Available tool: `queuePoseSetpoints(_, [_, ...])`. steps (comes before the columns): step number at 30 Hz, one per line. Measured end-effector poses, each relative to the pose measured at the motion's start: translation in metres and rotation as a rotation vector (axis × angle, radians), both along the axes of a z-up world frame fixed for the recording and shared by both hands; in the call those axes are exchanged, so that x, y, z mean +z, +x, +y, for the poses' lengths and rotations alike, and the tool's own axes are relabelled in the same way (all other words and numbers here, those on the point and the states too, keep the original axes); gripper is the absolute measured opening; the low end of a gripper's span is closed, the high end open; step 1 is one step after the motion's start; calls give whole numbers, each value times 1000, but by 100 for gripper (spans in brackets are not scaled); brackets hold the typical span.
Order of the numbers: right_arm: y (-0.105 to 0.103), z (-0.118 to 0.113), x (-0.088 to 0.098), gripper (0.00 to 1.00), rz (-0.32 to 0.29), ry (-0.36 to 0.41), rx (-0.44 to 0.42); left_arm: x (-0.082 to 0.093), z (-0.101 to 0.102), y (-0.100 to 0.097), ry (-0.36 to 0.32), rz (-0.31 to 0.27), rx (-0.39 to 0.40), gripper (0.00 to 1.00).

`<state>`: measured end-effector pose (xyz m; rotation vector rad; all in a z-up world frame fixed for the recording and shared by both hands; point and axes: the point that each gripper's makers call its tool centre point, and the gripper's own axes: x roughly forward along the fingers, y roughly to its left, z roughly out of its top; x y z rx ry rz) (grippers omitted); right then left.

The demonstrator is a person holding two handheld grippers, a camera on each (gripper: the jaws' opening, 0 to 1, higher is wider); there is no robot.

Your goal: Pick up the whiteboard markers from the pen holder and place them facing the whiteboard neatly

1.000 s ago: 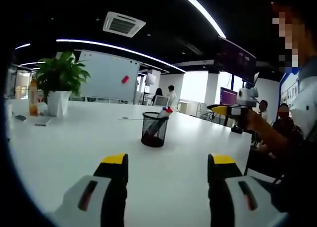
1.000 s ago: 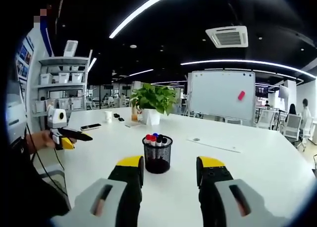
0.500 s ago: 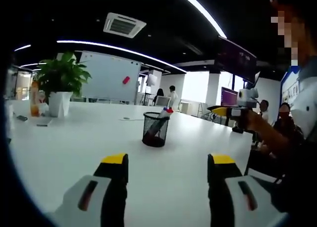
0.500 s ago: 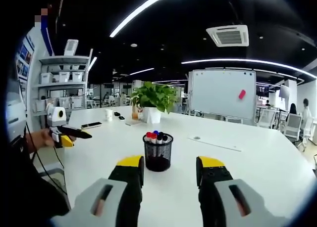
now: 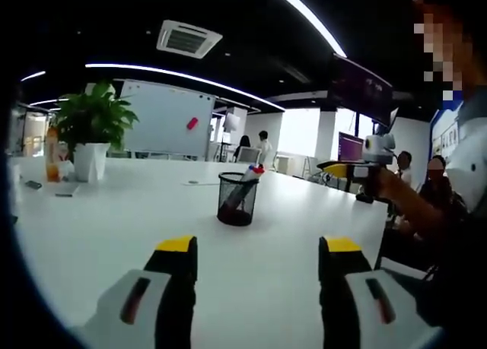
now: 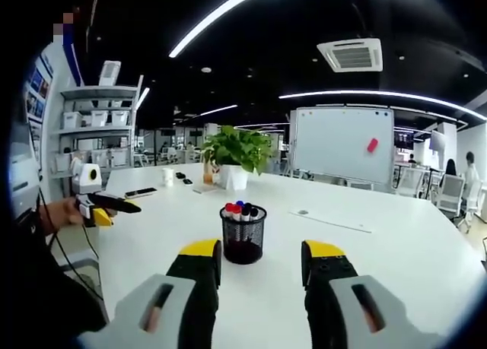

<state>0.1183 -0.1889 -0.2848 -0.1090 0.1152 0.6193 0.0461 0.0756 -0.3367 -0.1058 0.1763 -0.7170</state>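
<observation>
The pen holder [image 6: 242, 237] stands straight ahead of the right gripper [image 6: 259, 259], near its wide-open, empty jaws. Its markers [image 6: 238, 210] stick up (the left gripper [image 5: 259, 252], also spread, is farther).

Office surroundings away from the task

A broad white desk [image 6: 396, 250] runs through an open office under a dark ceiling with curved light strips [image 6: 380, 96] and a square air vent [image 6: 351, 55]. A leafy green plant [image 6: 237, 149] stands in a white pot [image 6: 232, 179] at the desk's far side, beside a bottle of orange drink [image 5: 51, 153]. A dark phone [image 6: 140, 193] and a white cup [image 6: 167, 176] lie nearby, and a flat sheet [image 6: 329, 220] rests farther along. Grey shelves [image 6: 95, 128] carry white boxes. Office chairs [image 6: 445, 193] and seated people [image 5: 436, 183] show in the background.
</observation>
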Motion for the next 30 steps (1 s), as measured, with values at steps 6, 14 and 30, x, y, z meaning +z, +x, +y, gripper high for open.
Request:
queuePoseSetpoints(6, [6, 0, 1, 45, 7, -4, -8, -3, 1, 1, -2, 9, -6, 65])
queuePoseSetpoints(14, [20, 9, 3, 45, 9, -19, -3, -7, 15, 1, 50, 5, -9, 65])
queuePoseSetpoints(30, [36, 21, -3, 45, 20, -16, -5, -19, 20, 14, 5, 25, -19, 65])
